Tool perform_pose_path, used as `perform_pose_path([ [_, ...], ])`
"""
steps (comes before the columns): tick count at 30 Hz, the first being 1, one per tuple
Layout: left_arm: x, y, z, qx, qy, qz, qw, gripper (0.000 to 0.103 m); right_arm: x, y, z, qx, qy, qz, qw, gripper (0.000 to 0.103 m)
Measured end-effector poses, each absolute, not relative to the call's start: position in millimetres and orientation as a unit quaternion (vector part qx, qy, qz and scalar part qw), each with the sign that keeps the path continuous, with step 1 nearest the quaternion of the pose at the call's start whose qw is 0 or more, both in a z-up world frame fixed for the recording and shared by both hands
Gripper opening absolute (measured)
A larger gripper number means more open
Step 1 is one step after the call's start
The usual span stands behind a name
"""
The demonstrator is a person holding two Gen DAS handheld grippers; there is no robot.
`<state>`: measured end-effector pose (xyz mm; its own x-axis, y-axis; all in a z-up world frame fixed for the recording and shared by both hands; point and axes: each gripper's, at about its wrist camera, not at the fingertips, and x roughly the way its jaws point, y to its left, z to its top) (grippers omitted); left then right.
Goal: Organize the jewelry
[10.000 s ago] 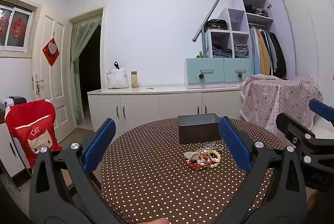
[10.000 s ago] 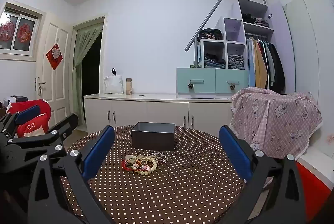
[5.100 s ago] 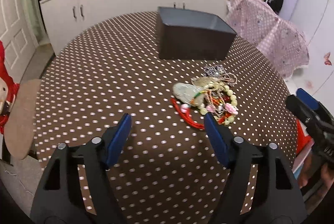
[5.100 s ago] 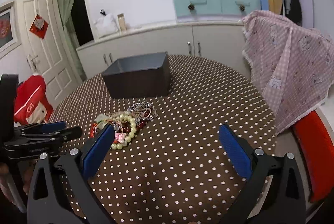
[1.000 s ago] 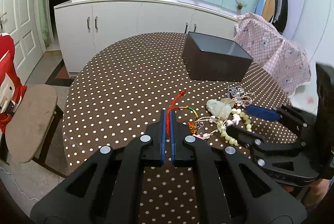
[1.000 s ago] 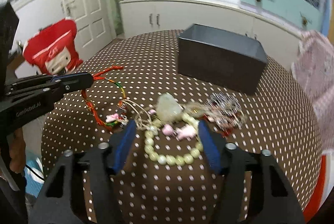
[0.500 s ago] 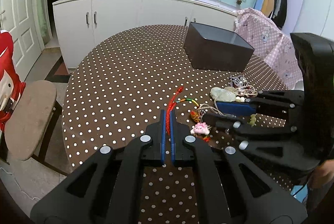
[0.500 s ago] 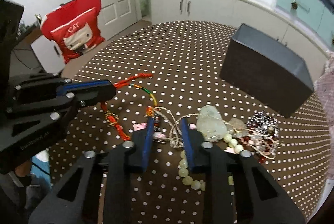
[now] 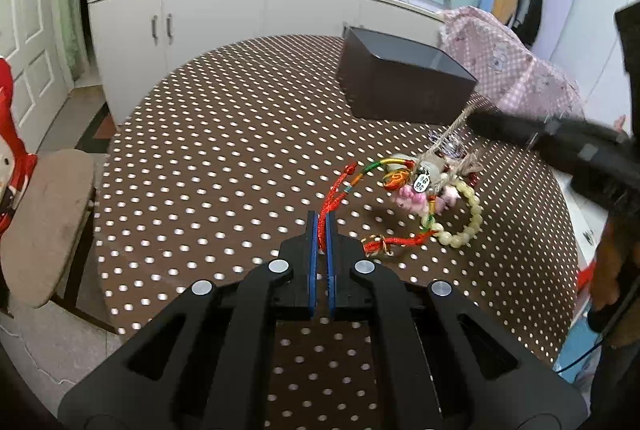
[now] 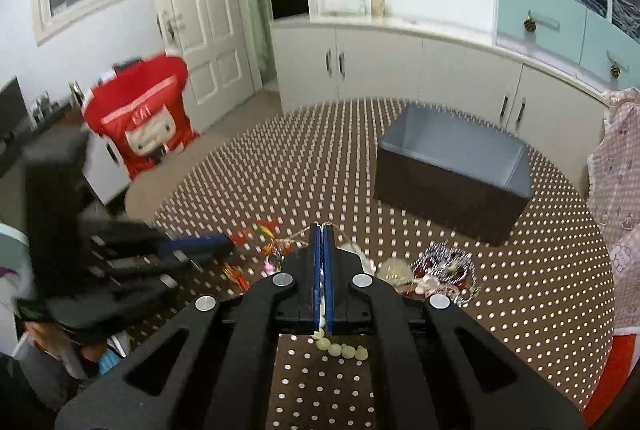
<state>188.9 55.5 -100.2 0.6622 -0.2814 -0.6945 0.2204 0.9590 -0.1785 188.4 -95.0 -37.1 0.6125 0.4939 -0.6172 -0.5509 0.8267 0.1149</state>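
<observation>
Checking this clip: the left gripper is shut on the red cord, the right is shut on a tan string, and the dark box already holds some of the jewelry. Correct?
Not quite. The dark box is empty: the right wrist view shows its bare grey inside. The jewelry pile lies on the polka-dot table. The rest stands: the left gripper is shut on the red cord, the right gripper on the tan string.

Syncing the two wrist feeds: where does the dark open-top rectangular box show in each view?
Left wrist: the dark open-top rectangular box sits upper right of centre, at the far side of the brown polka-dot table, beyond the jewelry tangle.
Right wrist: box right of centre, above the shut right claw.
Shared landmark: white counter cabinets behind the table.
</observation>
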Motion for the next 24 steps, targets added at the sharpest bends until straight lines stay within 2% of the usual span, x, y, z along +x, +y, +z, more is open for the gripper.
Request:
perform_pose_path([
  [9,196,27,-91,-0.029,0.379,-0.156,0.912,0.004,185,-111,-15,0.011,0.305,0.312,0.9,0.0],
  [24,228,-18,-10,0.002,0.292,-0.172,0.941,0.004,195,-159,54,0.055,0.212,0.273,0.937,0.0],
])
